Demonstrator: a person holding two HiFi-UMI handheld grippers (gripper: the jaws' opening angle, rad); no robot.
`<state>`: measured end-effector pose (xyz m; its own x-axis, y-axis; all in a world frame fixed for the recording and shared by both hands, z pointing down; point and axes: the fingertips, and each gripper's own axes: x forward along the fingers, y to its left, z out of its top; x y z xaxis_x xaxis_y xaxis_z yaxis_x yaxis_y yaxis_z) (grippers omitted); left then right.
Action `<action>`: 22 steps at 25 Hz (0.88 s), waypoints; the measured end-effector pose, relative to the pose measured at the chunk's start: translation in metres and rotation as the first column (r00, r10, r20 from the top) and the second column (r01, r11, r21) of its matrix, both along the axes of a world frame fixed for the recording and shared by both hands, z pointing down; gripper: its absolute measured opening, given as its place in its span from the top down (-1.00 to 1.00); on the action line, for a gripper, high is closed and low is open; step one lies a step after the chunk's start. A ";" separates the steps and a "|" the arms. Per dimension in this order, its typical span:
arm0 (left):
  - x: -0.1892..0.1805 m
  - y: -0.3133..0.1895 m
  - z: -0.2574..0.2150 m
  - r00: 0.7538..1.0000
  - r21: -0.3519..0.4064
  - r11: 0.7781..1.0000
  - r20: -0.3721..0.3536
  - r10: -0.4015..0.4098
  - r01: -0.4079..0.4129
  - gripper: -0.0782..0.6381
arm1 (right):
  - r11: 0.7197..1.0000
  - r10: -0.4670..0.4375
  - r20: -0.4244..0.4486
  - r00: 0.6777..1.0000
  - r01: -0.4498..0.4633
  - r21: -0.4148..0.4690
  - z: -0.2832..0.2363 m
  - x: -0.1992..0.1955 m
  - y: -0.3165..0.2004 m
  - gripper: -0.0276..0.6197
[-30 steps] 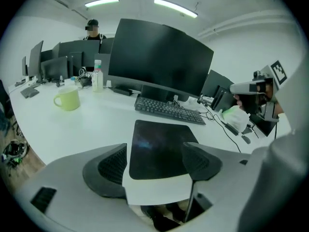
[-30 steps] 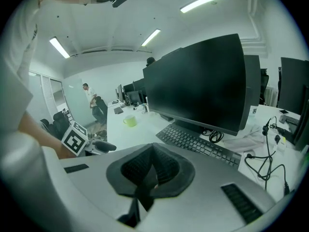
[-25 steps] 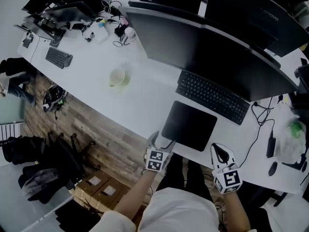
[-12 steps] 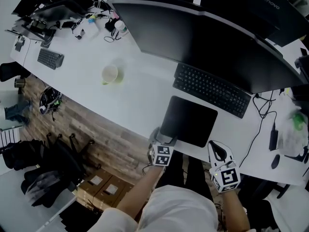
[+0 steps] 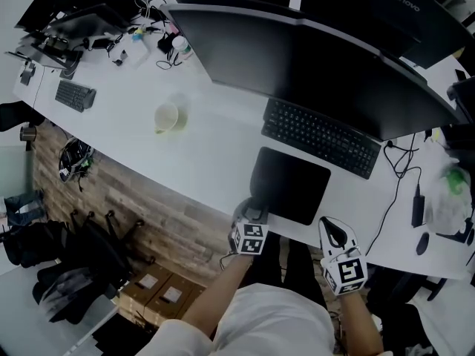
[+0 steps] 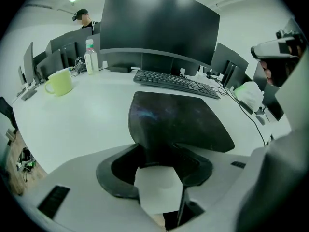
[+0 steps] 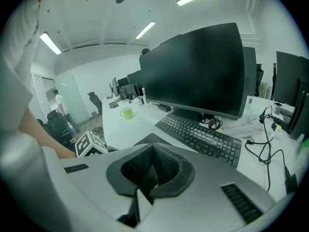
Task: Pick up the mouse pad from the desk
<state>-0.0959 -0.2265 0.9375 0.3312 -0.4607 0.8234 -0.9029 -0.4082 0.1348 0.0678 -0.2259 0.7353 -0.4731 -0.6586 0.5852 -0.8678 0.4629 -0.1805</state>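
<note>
Left gripper view shows your left tongs [image 6: 159, 154] closing around the near corner of the mouse pad [image 6: 179, 121], which lies flat on the surface [image 6: 79, 124] straight ahead of them. Your right tongs [image 7: 152, 174] are closed and empty. Expect the pad to be thin, light and floppy, so pinch that corner deep.

The pad's [image 6: 174, 120] near corner lies between the closing jaws of the left gripper [image 6: 159, 153]. Beyond them is the keyboard [image 6: 176, 82], then the monitor [image 6: 159, 23]. The mug [image 6: 59, 82] is far left on the tabletop [image 6: 77, 120].
</note>
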 end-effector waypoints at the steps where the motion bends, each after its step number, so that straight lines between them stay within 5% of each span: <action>1: -0.002 -0.001 0.001 1.000 -0.010 1.000 -0.016 -0.004 0.004 0.21 | 1.000 0.002 -0.003 1.000 -0.002 0.002 -0.002 0.000 0.000 0.88; 8: -0.003 -0.014 -0.014 0.995 -0.016 1.000 -0.101 -0.015 0.013 0.62 | 1.000 0.019 -0.025 1.000 -0.018 0.018 -0.013 0.003 0.001 0.88; 22: 0.016 -0.008 -0.093 0.968 0.053 0.994 -0.229 0.103 -0.093 0.66 | 0.995 0.086 0.030 0.996 -0.087 0.052 -0.057 -0.001 -0.007 0.88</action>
<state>-0.0797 -0.2350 0.8440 0.5557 -0.4485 0.7001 -0.8045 -0.5025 0.3167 0.0665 -0.2326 0.6783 -0.4282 -0.7276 0.5361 -0.9002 0.3957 -0.1820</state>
